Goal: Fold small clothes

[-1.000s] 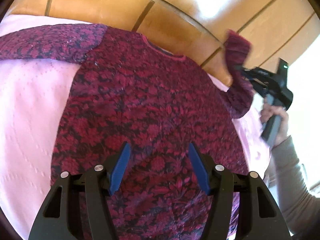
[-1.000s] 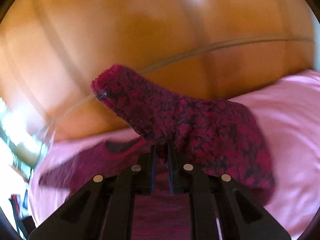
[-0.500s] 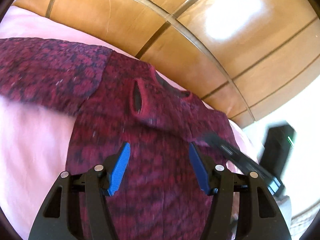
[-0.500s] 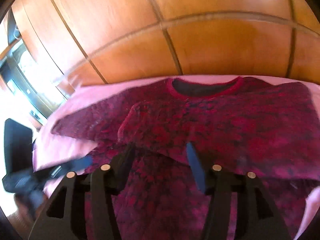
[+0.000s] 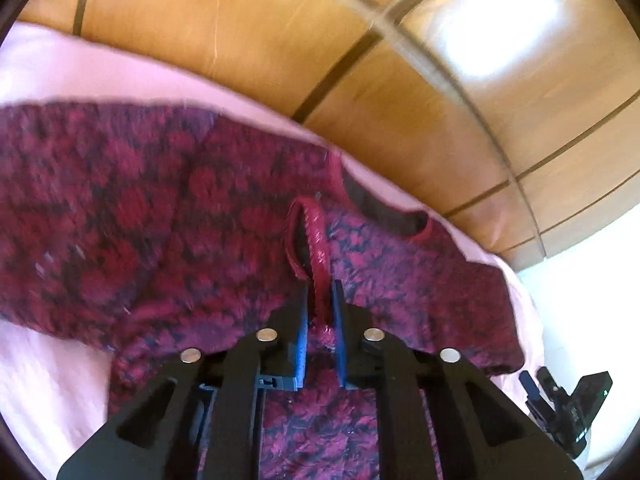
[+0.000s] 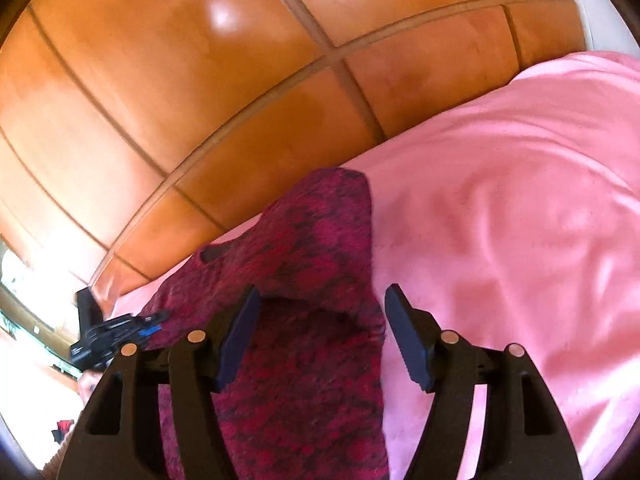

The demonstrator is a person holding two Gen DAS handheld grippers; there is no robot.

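Left wrist view: left tongs (image 5: 320,312) are pinching the sweater (image 5: 160,216) cuff (image 5: 310,236), probably positioning the sleeve; right tongs (image 6: 320,336) are hanging wide apart.

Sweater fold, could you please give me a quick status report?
Left gripper shut on sleeve cuff. Right gripper open above sweater. Sweater flat on pink bedspread. Nothing in the way.
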